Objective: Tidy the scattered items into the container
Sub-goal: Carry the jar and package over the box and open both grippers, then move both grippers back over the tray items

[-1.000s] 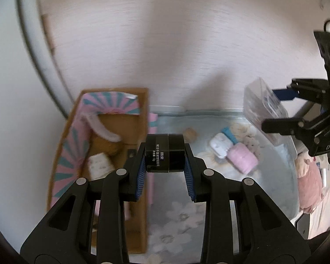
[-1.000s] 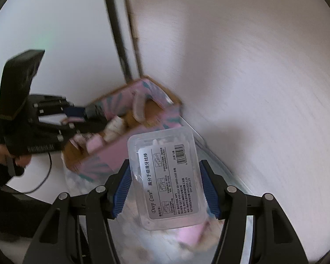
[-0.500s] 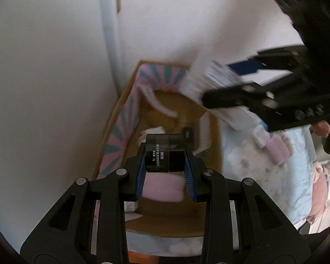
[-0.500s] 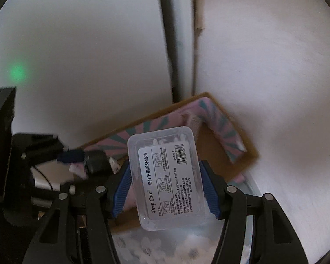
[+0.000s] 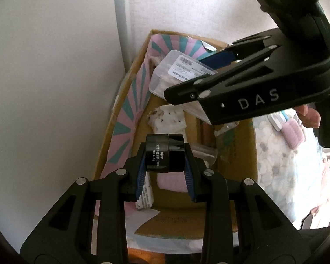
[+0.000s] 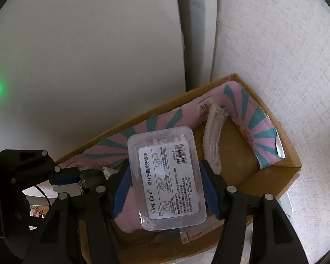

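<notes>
A cardboard box (image 5: 112, 129) with a pink and teal striped lining stands in the wall corner; it shows too in the right wrist view (image 6: 281, 136). My left gripper (image 5: 165, 167) is shut on a small black jar (image 5: 165, 153), held over the box's near part. My right gripper (image 6: 165, 189) is shut on a clear plastic floss pick box (image 6: 167, 187) with a white label, hanging over the cardboard box's far part. From the left wrist view the clear box (image 5: 176, 74) and the right gripper (image 5: 248, 83) sit above and beyond the jar. Several items lie inside, among them a pink pouch (image 5: 171, 181).
White walls close the box in behind and at the left. A pale blue flowered mat (image 5: 281, 169) lies right of the box, with a pink ribbed pouch (image 5: 293, 132) and a white case (image 5: 276, 121) on it. A person's fingers (image 5: 308, 114) hold the right gripper.
Both grippers have swung left from above the mat to above the cardboard box and dropped closer to it. The jar and the clear box remain gripped.
</notes>
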Motion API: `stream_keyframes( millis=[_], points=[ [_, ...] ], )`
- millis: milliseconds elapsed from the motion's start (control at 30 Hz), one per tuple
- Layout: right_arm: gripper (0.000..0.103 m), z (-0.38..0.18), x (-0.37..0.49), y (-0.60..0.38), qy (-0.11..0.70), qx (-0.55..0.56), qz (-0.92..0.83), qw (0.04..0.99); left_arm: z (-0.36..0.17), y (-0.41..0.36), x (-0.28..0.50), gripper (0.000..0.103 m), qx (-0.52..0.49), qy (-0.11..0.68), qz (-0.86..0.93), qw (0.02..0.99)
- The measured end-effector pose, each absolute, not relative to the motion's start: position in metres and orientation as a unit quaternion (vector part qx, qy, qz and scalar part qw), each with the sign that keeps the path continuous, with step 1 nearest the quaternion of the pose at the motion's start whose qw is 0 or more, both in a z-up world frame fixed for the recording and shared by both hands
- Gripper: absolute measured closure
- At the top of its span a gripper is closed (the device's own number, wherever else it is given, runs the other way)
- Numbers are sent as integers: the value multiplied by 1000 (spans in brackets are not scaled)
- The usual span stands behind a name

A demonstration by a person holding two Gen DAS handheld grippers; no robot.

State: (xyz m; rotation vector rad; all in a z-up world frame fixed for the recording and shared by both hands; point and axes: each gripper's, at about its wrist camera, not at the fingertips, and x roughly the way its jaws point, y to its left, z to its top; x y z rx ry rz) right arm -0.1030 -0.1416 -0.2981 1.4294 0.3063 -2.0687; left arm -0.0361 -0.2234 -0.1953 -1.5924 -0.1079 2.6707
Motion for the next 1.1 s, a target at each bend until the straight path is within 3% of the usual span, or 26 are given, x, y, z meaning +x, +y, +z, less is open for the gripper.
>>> stream_keyframes(
  millis=[200,267,333,400,433,733,1100],
  points=[
    [46,-302,-108,-134,90,555,-775,288,-201,-219,-40,75,-520,-31,853,34],
    [28,-302,-108,-131,81,558,-776,284,-205,-219,-44,73,-533,-42,844,38],
    [23,-300,-107,-129,83,549,-785,274,-208,-216,-46,68,-539,-37,841,33],
    [23,-298,-106,-126,86,544,-791,265,-210,-213,-46,30,-541,-27,840,30],
    [23,-297,-106,-124,86,543,-793,261,-208,-214,-45,1,-538,-28,842,30],
    [23,-276,-104,-110,68,524,-817,230,-192,-216,-35,0,-524,-38,850,31],
    [22,-198,-51,-21,57,482,-860,158,-142,-190,-44,0,-483,-9,874,44]
  ],
)
